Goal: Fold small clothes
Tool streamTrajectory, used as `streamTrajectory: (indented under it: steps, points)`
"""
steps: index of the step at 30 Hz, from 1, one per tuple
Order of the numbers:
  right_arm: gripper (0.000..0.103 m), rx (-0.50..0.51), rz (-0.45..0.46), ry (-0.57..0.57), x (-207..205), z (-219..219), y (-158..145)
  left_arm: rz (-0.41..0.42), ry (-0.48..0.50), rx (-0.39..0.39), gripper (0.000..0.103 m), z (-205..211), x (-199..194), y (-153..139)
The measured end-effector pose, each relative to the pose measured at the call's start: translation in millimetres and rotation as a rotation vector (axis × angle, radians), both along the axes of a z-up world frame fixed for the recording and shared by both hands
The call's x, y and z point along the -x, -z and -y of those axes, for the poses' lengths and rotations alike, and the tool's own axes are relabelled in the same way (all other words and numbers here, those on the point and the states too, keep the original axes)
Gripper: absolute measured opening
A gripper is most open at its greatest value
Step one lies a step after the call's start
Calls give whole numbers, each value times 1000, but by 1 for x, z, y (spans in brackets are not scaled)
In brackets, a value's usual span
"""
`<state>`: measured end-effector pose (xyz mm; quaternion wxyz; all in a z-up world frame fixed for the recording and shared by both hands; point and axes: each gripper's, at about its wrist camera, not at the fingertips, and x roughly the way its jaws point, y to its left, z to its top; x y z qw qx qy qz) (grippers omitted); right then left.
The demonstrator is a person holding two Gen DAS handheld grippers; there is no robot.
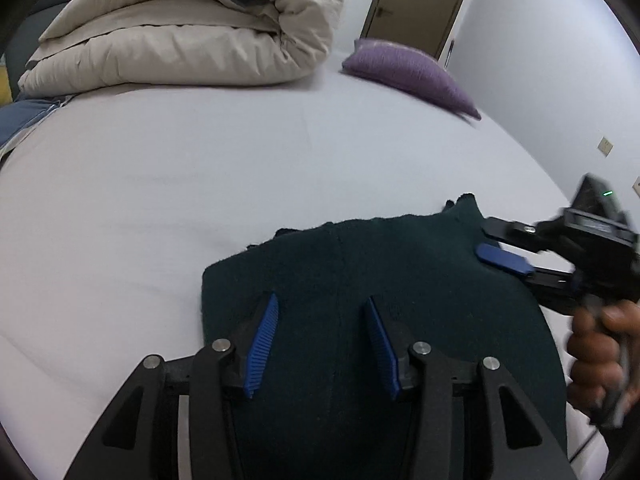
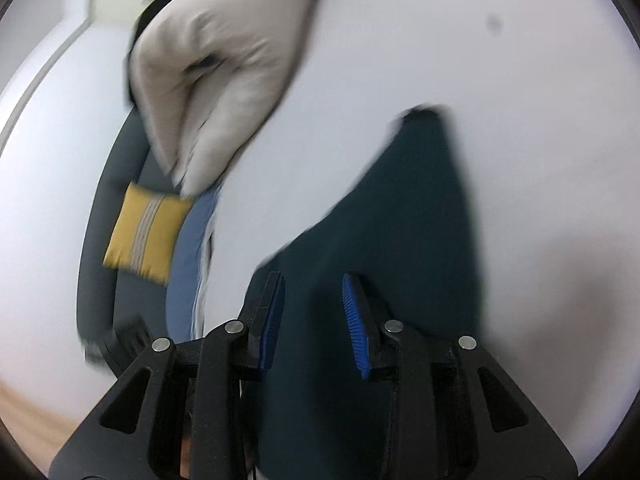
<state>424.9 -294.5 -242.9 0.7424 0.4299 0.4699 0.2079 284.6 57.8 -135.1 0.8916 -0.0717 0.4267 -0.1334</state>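
Observation:
A dark green garment (image 1: 360,272) lies spread on the white bed sheet (image 1: 160,200), its ragged far edge towards the pillows. My left gripper (image 1: 322,298) hovers over the garment's near left part, jaws apart, both ribbed blue pads bare. My right gripper (image 1: 482,240) reaches in from the right at the garment's far right corner, a person's hand (image 1: 596,352) on its handle. In the blurred right wrist view the garment (image 2: 400,220) runs under and between the right gripper (image 2: 312,278), whose pads stand apart and clear of the cloth.
A folded beige duvet (image 1: 180,32) lies at the bed's far left and a purple pillow (image 1: 412,72) at the far right. Blue fabric (image 1: 24,116) shows at the left edge. Beside the bed stands a grey seat (image 2: 96,240) with a yellow cushion (image 2: 148,232). A door (image 1: 420,0) is behind.

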Motion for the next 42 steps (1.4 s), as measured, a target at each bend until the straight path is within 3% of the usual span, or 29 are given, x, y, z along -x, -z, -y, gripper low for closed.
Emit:
streamTrajectory:
  steps: [2, 4, 5, 9, 12, 16, 18, 22, 23, 26, 31, 36, 42]
  points:
    - [25, -44, -17, 43, -12, 15, 20, 5, -2, -29, 49, 5, 0, 1]
    - [8, -34, -21, 67, -15, 24, 28, 8, 0, -41, 50, 8, 1, 2]
    - [7, -17, -25, 77, -15, 30, 28, 10, 2, -43, 50, 9, 2, 3]
    - [17, 84, 62, 71, 10, 37, -9, 18, 0, -20, 50, 6, 2, 6]
    - [19, 64, 180, -53, 47, 18, -46, 19, -1, -32, 50, 10, 3, 6]
    - [39, 63, 277, -233, 99, -19, -70, 20, -2, -30, 50, 9, 2, 5]
    - [50, 54, 272, -291, 123, -33, -63, 20, 0, -33, 50, 9, 2, 5]
    - [51, 117, 157, -364, 135, -51, -3, 26, 1, -37, 50, 8, 5, 5]
    - [51, 96, 187, -355, 138, -48, 2, 28, 0, -36, 50, 8, 5, 5]
    - [47, 57, 197, -346, 140, -40, 4, 29, 1, -37, 50, 7, 4, 5]
    - [50, 76, 208, -363, 147, -41, -3, 31, 1, -43, 50, 8, 4, 5]
    - [49, -6, 227, -343, 141, -32, 2, 35, 1, -52, 50, 8, 5, 5]
    - [50, -26, 248, -327, 144, -29, 2, 40, 1, -50, 50, 7, 5, 5]
